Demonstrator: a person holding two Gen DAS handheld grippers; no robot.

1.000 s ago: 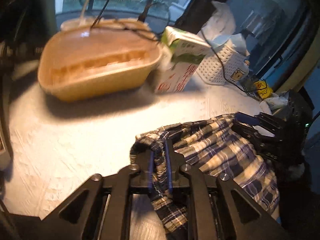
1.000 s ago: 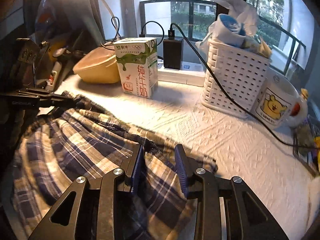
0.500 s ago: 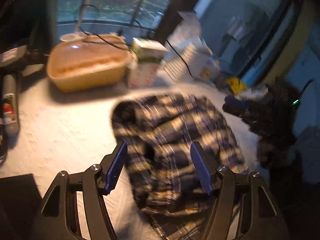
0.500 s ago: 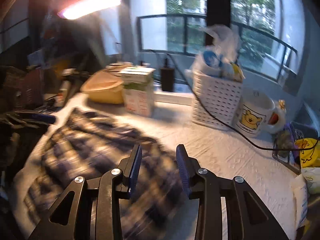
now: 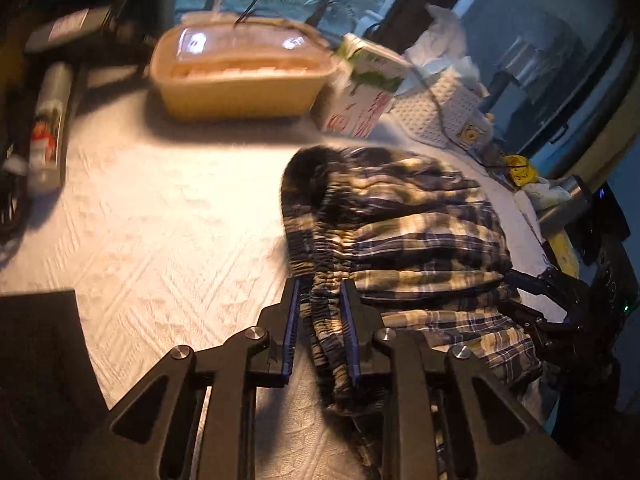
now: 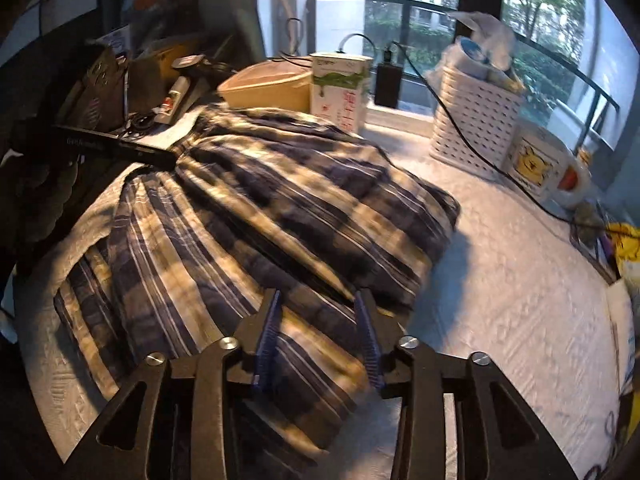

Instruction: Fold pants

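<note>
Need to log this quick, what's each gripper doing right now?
Left gripper: closing around the pants waistband.
Right gripper: opening over the pants, gripping nothing.

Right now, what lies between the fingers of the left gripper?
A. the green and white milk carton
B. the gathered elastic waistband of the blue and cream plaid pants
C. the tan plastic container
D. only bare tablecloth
B: in the left wrist view, the left gripper's closing jaws flank the plaid pants' waistband.

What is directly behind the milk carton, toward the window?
In the right wrist view, a black charger block with a cable stands beside and behind the milk carton, by the window. The tan container sits to its left. Anything straight behind the carton is hidden.
</note>
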